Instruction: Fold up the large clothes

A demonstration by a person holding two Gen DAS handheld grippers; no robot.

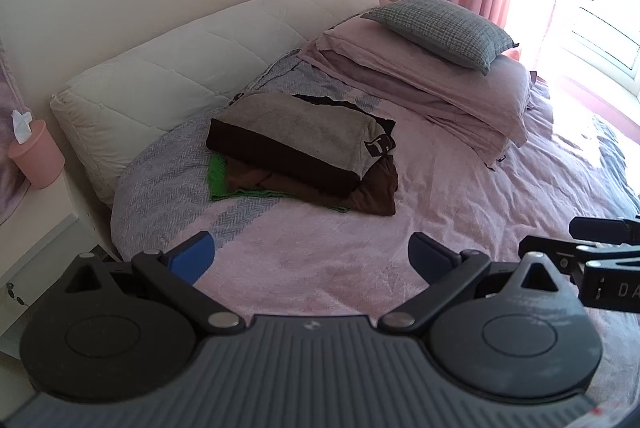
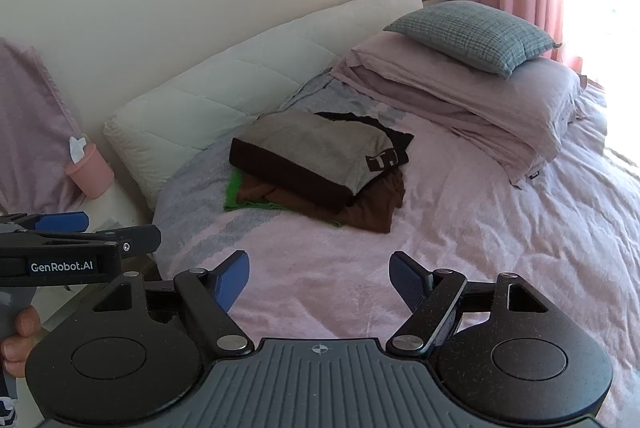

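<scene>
I have both grippers hanging over the near part of the bed (image 1: 460,196), side by side and empty. The left gripper (image 1: 312,260) has its blue fingers (image 1: 192,256) spread wide with only pink bedspread between them; the right gripper (image 2: 320,280) is spread the same way, nothing held.

The clothes are straight ahead of both, toward the headboard cushion (image 1: 180,68), well apart from either set of fingers. They form a stack: a folded grey and dark brown garment (image 1: 296,140) on top, a brown garment (image 1: 360,192) under it sticking out at the near right corner, and a green garment (image 1: 224,184) at the bottom showing along the left edge. The stack's long axis runs from upper left to lower right in both views, roughly along the headboard. From the left wrist view it sits a little left of centre line; from the right wrist view it sits left of centre as well, so I judge the left gripper slightly the nearer and better lined up, though the difference is small.

The top piece (image 2: 316,152) looks neatly folded, thick and soft, with a dark printed patch at its right end. The brown one below looks looser and rumpled. To the right, a checked pillow (image 1: 440,28) lies on a folded pink quilt (image 1: 448,96), clear of the stack.
</scene>
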